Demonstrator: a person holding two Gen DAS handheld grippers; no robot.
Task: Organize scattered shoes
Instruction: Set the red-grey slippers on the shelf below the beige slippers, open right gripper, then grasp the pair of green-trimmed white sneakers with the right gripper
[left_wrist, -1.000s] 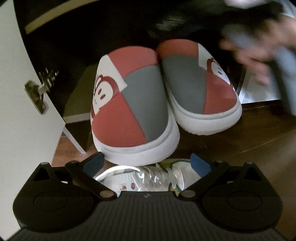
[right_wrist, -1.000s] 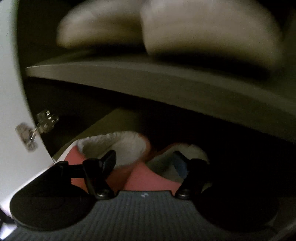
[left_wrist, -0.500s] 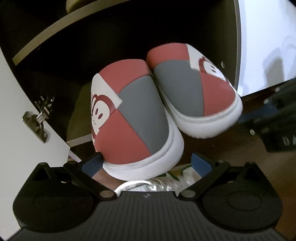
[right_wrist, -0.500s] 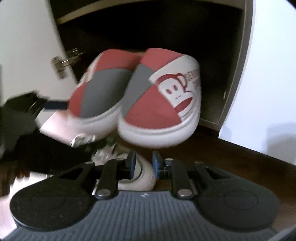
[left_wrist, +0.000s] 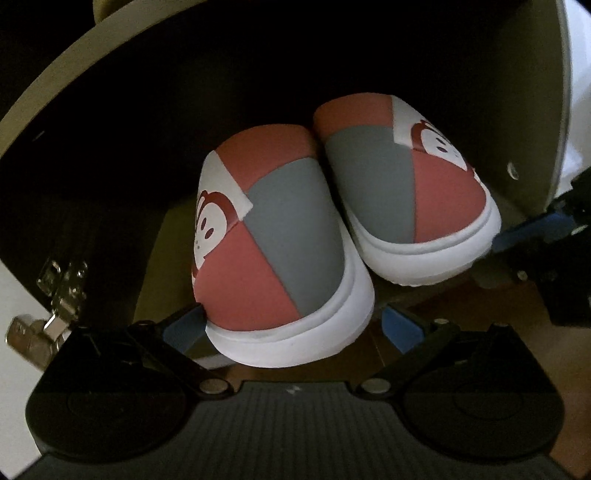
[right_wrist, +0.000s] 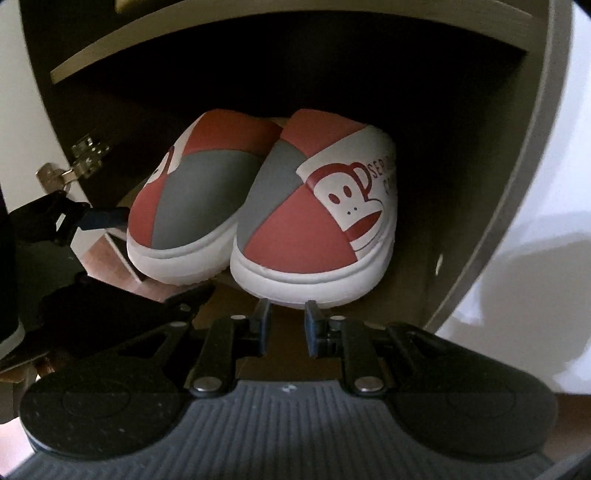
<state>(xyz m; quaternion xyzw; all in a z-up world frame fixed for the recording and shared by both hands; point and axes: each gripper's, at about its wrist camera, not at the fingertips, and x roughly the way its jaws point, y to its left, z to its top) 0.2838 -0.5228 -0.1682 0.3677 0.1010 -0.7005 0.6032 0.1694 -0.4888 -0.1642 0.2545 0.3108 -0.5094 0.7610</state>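
Observation:
Two red, grey and white monkey-print slippers stand side by side at the front edge of a dark cabinet compartment, toes toward me. The left slipper (left_wrist: 273, 251) (right_wrist: 192, 206) has its toe between the open fingers of my left gripper (left_wrist: 291, 326). The right slipper (left_wrist: 402, 199) (right_wrist: 314, 221) sits just beyond my right gripper (right_wrist: 287, 315), whose jaws stand narrowly apart and hold nothing. The left gripper also shows in the right wrist view (right_wrist: 99, 218), and the right gripper in the left wrist view (left_wrist: 532, 229).
A shelf board (right_wrist: 258, 33) runs above the slippers. The cabinet side panel (right_wrist: 517, 184) stands to the right with a white wall (right_wrist: 554, 258) behind it. A white door with a metal hinge (left_wrist: 59, 291) is at the left. Brown wood floor (left_wrist: 554, 332) lies below.
Both grippers moved closer to the slippers at the cabinet. The left gripper's open fingers now straddle the left slipper's toe. The white sneaker seen earlier below is out of view.

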